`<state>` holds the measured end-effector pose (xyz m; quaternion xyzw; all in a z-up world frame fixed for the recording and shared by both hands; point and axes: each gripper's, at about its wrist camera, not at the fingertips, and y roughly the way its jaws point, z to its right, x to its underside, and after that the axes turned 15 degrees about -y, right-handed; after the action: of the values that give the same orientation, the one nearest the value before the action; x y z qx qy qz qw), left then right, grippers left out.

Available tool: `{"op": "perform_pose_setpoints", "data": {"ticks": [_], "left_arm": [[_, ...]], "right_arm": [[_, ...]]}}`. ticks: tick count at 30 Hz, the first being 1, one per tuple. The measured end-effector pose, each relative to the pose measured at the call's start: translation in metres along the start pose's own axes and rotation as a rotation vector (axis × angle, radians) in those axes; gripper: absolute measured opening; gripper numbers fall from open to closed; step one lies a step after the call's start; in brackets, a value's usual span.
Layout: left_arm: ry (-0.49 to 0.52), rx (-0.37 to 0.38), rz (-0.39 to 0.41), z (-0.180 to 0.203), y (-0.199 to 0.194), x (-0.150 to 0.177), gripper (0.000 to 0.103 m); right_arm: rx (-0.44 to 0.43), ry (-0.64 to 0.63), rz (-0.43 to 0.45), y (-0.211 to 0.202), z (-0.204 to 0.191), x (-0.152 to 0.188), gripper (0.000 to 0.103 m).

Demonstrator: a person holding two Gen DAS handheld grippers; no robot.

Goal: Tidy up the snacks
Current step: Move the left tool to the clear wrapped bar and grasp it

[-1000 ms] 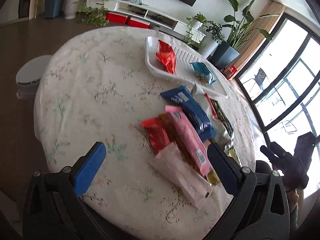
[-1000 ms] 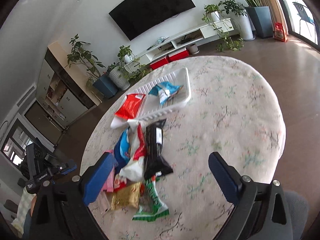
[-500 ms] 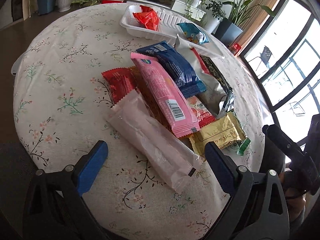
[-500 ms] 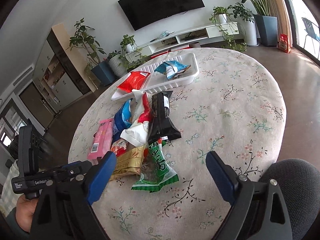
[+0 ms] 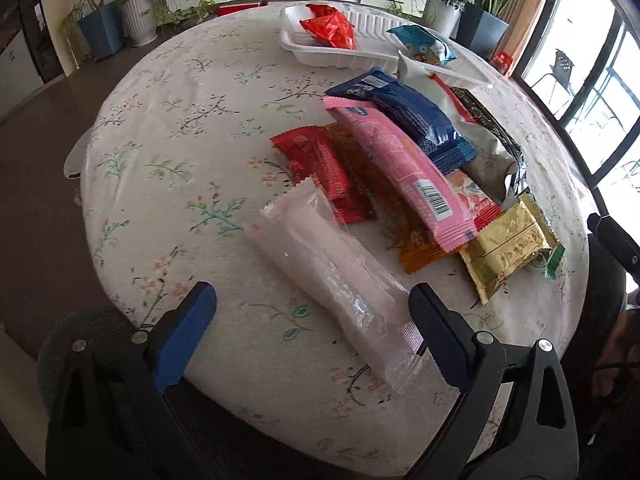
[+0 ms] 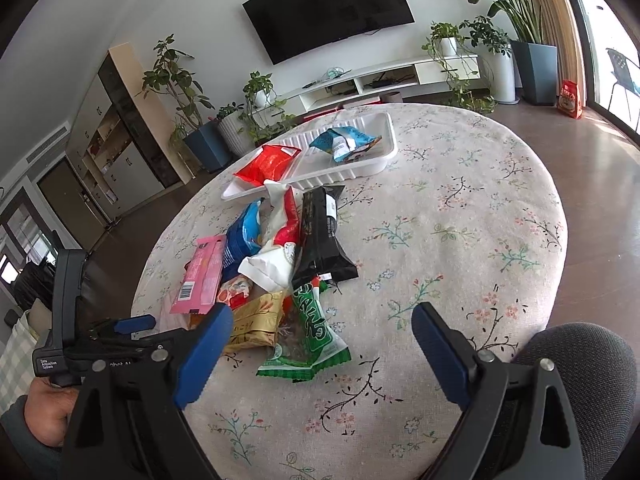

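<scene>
Closer now, floral tablecloth (image 5: 168,128)

"Data Acquisition System" on the left gripper (image 6: 132,326) (small label).

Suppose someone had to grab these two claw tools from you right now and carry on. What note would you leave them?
Left gripper: open, empty, hovering by the pale pink translucent packet nearest the table edge.
Right gripper: open, empty, above the green-and-white packet.
Done: red foil packet and light blue packet lie in the white plastic tray.
Left: the pile on the floral tablecloth, including the long pink bar, dark blue packet, gold packet and black packet.
</scene>
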<state>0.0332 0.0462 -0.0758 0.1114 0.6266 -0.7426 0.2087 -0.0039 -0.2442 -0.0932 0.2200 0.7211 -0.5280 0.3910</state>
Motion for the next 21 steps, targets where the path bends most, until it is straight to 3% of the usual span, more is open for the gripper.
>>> {"op": "perform_pose_setpoints", "data": {"ticks": [5, 13, 16, 18, 21], "left_arm": [[-0.036, 0.021, 0.011, -0.008, -0.01, -0.003, 0.097], [0.011, 0.016, -0.007, 0.013, 0.01, -0.005, 0.097], [0.011, 0.03, 0.005, 0.005, 0.006, -0.007, 0.08], [0.031, 0.018, 0.011, 0.002, 0.004, -0.009, 0.062], [0.043, 0.013, 0.01, -0.001, 0.002, -0.011, 0.044]], "right_arm": [[-0.005, -0.009, 0.004, 0.0, -0.003, 0.0, 0.094], [-0.008, -0.03, 0.012, -0.002, -0.008, 0.0, 0.094], [0.001, -0.036, 0.018, -0.004, -0.008, 0.0, 0.094], [-0.002, -0.034, 0.017, -0.003, -0.007, 0.001, 0.094], [-0.006, -0.033, 0.013, -0.002, -0.008, 0.002, 0.094]]}}
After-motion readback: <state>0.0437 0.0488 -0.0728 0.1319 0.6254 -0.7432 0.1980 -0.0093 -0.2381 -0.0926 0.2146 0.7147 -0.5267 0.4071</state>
